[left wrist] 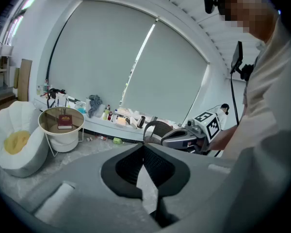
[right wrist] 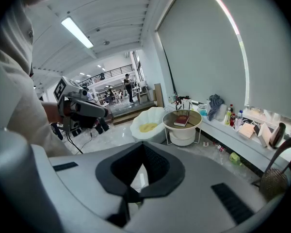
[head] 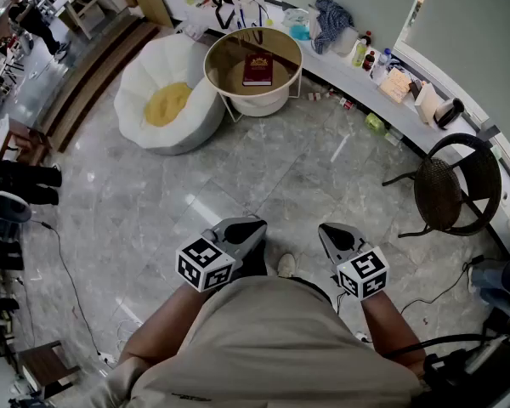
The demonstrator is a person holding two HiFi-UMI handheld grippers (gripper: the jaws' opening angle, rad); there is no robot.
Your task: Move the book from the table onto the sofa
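The dark ribbed fingers (left wrist: 126, 165) of the left gripper (head: 248, 226) and those of the right gripper (head: 333, 233) are being held closed on nothing. Both tools are being carried low and close to the person's body, probably because nothing is yet within reach. The dark red hardcover book (head: 257, 69) is being supported flat on the round glass-topped counter (head: 223, 75), well apart across the grey polished floor (head: 306, 177), and the white shell-shaped sofa (head: 136, 83) is being shown just beside that counter, so only a short carry is being called for.
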